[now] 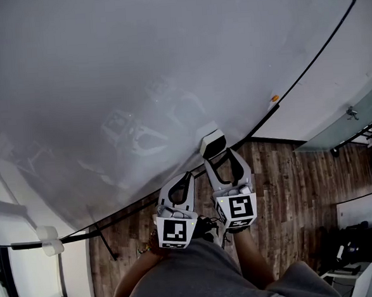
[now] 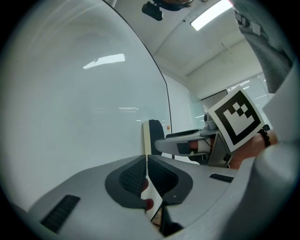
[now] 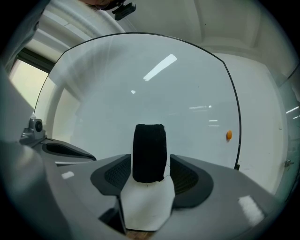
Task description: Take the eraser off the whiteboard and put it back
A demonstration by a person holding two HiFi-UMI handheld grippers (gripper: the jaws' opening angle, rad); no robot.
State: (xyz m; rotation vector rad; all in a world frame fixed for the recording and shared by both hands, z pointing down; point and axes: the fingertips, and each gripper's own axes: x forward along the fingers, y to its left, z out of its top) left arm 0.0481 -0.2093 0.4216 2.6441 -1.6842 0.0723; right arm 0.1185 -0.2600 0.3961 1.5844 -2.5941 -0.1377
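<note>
Whiteboard (image 1: pixel 137 84) with orange dot (image 1: pixel 274 98) near its edge; black-padded eraser (image 3: pixel 149 152) between parted jaws of right claw (image 3: pixel 150 161); left claw (image 2: pixel 146 161) closed, empty.

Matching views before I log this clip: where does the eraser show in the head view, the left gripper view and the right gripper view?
Head view: the eraser sits just right of centre, at the whiteboard's lower edge.
Left gripper view: edge-on near centre, above the jaws.
Right gripper view: centre, between the jaws, dark above white.
Shared landmark: the whiteboard.
</note>
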